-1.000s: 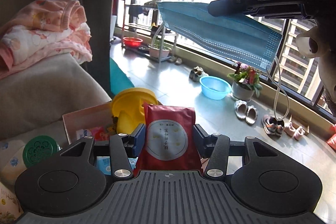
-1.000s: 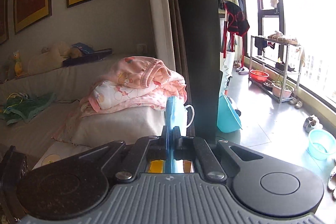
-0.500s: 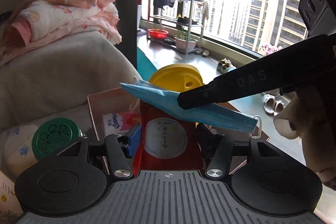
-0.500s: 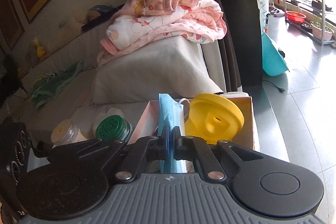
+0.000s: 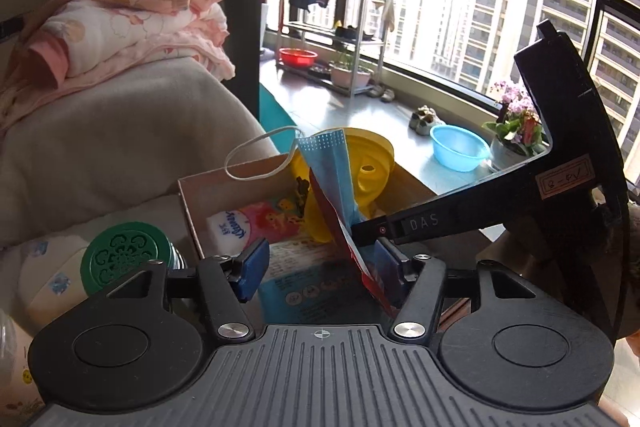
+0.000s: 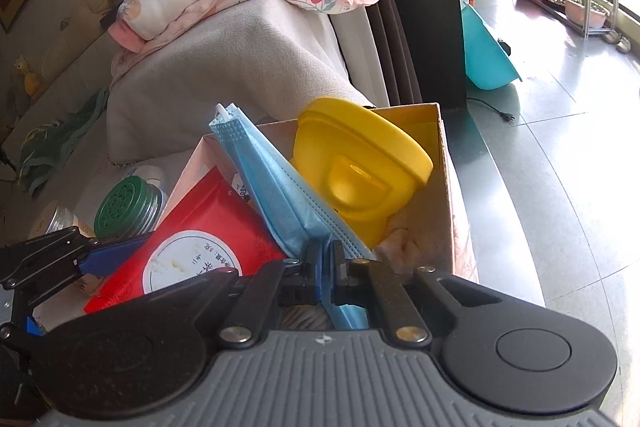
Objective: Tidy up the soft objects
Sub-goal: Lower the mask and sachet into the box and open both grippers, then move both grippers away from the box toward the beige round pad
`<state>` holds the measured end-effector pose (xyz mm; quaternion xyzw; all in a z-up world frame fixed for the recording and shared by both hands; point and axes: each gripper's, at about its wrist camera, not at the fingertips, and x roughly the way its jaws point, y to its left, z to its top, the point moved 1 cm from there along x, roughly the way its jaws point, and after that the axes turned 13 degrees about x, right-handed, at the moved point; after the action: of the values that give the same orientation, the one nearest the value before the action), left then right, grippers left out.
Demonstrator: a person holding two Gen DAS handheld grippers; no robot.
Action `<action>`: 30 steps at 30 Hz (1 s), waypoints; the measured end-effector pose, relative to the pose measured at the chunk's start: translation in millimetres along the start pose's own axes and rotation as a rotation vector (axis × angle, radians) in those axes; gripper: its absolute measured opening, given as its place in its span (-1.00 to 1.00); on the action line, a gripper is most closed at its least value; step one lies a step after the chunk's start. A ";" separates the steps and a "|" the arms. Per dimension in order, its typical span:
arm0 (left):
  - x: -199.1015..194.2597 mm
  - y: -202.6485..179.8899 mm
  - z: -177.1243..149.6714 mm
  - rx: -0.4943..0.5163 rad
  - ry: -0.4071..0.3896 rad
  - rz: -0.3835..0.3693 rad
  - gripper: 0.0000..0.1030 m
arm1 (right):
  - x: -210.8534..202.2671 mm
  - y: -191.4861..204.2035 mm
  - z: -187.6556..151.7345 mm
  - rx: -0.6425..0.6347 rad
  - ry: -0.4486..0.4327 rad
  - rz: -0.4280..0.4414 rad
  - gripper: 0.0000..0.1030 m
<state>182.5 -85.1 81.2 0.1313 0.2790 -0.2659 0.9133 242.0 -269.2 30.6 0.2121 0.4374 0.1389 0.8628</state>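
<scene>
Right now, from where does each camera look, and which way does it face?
Left wrist: on the left gripper, facing the cardboard box and windows; shows its open fingers and the right gripper.
Right wrist: on the right gripper, looking down into the box, shut on the blue mask.
Both see the mask, red packet and yellow funnel.

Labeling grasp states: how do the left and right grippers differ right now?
The left gripper has its jaws spread wide; the red packet leans loose against one. The right gripper has its jaws closed, pinching the blue face mask. Both are at the cardboard box.
</scene>
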 end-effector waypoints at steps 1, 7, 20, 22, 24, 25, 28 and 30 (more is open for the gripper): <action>-7.4 2.7 3.5 -0.011 -0.033 0.004 0.22 | 1.3 1.4 -1.7 -0.009 0.005 -0.003 -0.93; -25.7 17.2 37.0 -0.062 -0.155 -0.040 0.21 | -10.8 13.0 -8.0 -0.112 -0.005 0.006 -0.93; 90.3 58.2 25.2 -0.296 0.122 -0.153 -0.41 | -53.3 31.7 -14.3 -0.202 -0.120 0.042 -0.28; 93.2 57.3 26.0 -0.277 0.135 -0.140 -0.40 | -42.4 35.3 -20.0 -0.220 -0.112 0.030 -0.14; 93.1 57.2 25.3 -0.265 0.145 -0.119 -0.31 | -23.1 41.5 -27.7 -0.253 -0.085 -0.017 -0.15; 90.5 59.2 25.1 -0.270 0.148 -0.109 -0.29 | -12.0 43.9 -30.1 -0.265 -0.065 -0.062 -0.15; 70.8 62.7 28.1 -0.241 0.104 -0.060 -0.32 | -5.0 36.2 -27.4 -0.220 -0.039 -0.049 -0.15; 49.7 62.4 33.4 -0.206 0.046 -0.008 -0.34 | -8.0 31.1 -24.9 -0.205 -0.030 -0.043 -0.15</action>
<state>266.9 -67.2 85.1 0.0417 0.3264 -0.2363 0.9143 215.5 -239.4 38.3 0.1156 0.4123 0.1611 0.8892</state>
